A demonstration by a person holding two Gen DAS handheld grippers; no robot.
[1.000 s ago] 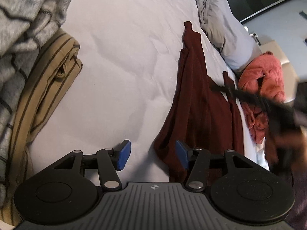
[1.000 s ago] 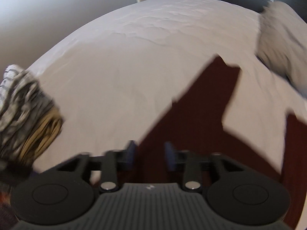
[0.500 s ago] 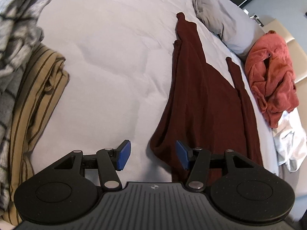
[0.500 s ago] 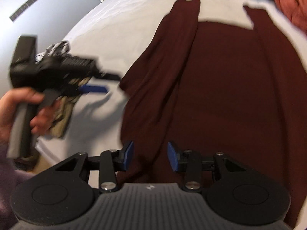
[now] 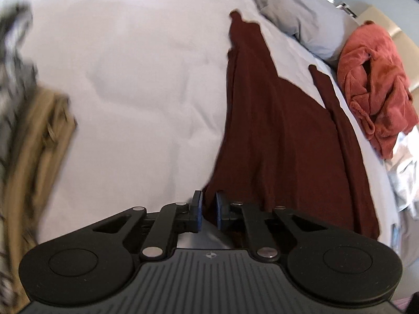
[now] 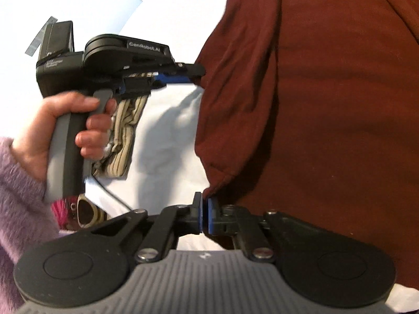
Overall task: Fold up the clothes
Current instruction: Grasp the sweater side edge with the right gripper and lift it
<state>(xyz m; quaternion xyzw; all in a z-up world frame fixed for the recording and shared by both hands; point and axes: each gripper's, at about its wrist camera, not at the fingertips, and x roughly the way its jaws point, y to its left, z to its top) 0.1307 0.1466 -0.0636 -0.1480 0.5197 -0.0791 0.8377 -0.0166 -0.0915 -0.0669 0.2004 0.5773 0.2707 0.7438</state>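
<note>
Maroon garment (image 5: 282, 141) lies spread on the white bed (image 5: 136, 83), its long axis running from the bottom centre of my left wrist view up toward the pillow (image 5: 301, 23) at the upper right, with two narrow ends pointing that way. My left gripper (image 5: 207, 210) points steeply down at the garment's near left edge; its jaws are closing, and a fold of the maroon cloth sits between the blue pads (image 5: 218, 209), which look pressed on it. In the right wrist view the same gripper shows from the side at the upper left, my left hand (image 6: 65, 130) wrapped around its grey handle, a fuzzy lilac sleeve (image 6: 18, 198) below, its tip at the garment's folded edge. My right gripper (image 6: 204, 218) also tilts downward, its fingers drawn together on a bottom corner of the garment (image 6: 327, 104), which fills the right half of that view. A striped tan cloth (image 6: 123, 141) lies behind my left hand. At the left edge of the left wrist view, blurred, are a tan garment (image 5: 39, 144) and a grey striped one (image 5: 13, 52). A coral robe (image 5: 377, 89) is heaped at the right, beside the pillow.
</note>
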